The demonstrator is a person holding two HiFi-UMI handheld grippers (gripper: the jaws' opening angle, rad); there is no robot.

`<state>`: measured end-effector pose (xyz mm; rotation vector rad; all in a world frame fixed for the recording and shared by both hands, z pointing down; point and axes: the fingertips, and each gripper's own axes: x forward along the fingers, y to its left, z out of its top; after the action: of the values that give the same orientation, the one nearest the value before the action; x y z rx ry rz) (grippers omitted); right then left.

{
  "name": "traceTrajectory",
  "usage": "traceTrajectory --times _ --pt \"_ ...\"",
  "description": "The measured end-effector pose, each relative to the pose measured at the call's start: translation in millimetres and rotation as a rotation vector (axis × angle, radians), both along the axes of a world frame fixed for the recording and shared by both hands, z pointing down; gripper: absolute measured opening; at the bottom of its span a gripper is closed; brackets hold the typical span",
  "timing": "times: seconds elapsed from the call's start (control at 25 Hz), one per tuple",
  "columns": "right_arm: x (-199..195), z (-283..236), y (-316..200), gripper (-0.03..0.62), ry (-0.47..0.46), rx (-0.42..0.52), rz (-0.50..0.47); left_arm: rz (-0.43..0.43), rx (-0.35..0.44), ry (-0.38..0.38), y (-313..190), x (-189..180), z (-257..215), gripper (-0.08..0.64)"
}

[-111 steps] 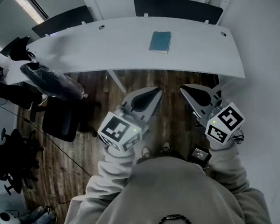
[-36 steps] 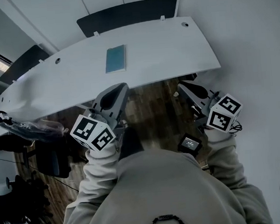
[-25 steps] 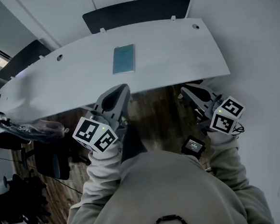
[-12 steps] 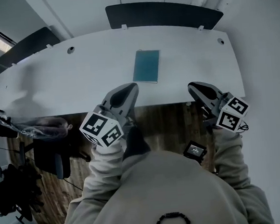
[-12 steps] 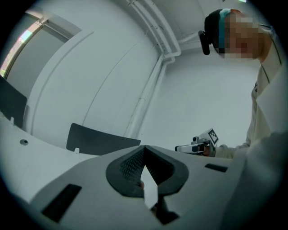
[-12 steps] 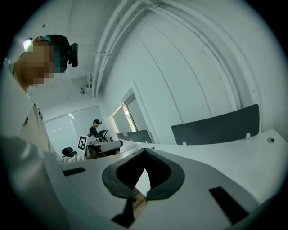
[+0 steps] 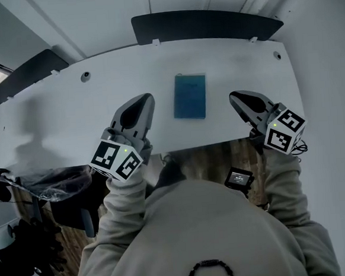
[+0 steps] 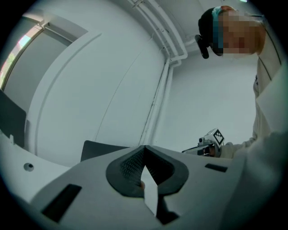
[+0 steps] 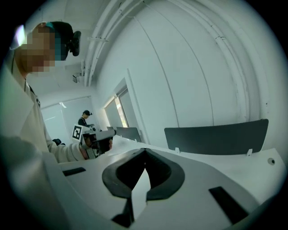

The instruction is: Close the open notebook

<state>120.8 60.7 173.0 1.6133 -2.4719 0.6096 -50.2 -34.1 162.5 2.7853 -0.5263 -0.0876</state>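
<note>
The notebook (image 7: 190, 96) lies flat on the white table (image 7: 70, 124), at my 12 o'clock in the head view. It is a little in from the near edge. Only its teal cover shows, with no open pages visible, and nothing touches it.

My left claw (image 7: 141, 104) hangs over the table at the notebook's 9 o'clock, near it but apart. Its nose points toward 1 o'clock. Seen from the left gripper view, its two dark pads meet at the tips with nothing between them, so it is pinched together and empty.

My right claw (image 7: 238, 98) sits at the notebook's 3 o'clock, also near and apart, with its nose turned toward 10 o'clock. The right gripper view shows its jaws touching at the tip in the same way, holding nothing.

Both marker cubes ride close to my sleeves, over the table's near edge.

A dark panel (image 7: 205, 24) stands along the table's far edge at 12 o'clock, and a second one (image 7: 24, 68) is at 10 o'clock. A small black device (image 7: 239, 177) hangs by my waist at 5 o'clock. In the right gripper view a person in a cap (image 9: 84, 117) stands well off at 9 o'clock.
</note>
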Motion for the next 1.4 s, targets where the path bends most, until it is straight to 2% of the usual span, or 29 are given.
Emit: traceTrajectory --times 0.24,0.44,0.6,0.84,0.96,1.08,1.16,1.32,1.4 --pt "1.6 11.7 -44.0 0.020 -0.046 -0.035 0.067 0.016 -0.028 -0.012 -54.0 -8.9 10.6 0.002" --pt "-6.3 7.3 -70.5 0.020 -0.027 -0.045 0.093 0.044 -0.066 0.010 -81.6 -11.6 18.2 0.002" --pt "-6.8 6.7 -78.5 0.020 -0.012 -0.063 0.111 0.084 -0.082 0.020 -87.0 -1.8 20.3 0.002" --pt "9.5 21.9 -93.9 0.020 0.045 -0.112 0.155 0.170 -0.043 0.027 -78.4 20.9 17.9 0.002" --pt "8.1 24.4 -107.0 0.020 0.050 -0.111 0.138 0.177 -0.064 0.023 -79.4 27.6 24.5 0.002" --pt "0.0 28.0 -116.5 0.020 0.069 -0.112 0.071 0.162 -0.106 0.028 -82.1 33.4 29.8 0.002" --pt "-0.6 28.1 -121.8 0.020 0.071 -0.104 0.040 0.148 -0.107 0.013 -84.3 38.8 29.4 0.002" --pt "3.5 19.8 -134.1 0.020 -0.036 -0.073 0.031 0.148 -0.087 -0.016 -80.9 49.5 19.5 0.002" --pt "6.3 15.1 -141.4 0.020 -0.051 -0.053 0.021 0.157 -0.072 -0.037 -78.3 59.6 16.6 0.002"
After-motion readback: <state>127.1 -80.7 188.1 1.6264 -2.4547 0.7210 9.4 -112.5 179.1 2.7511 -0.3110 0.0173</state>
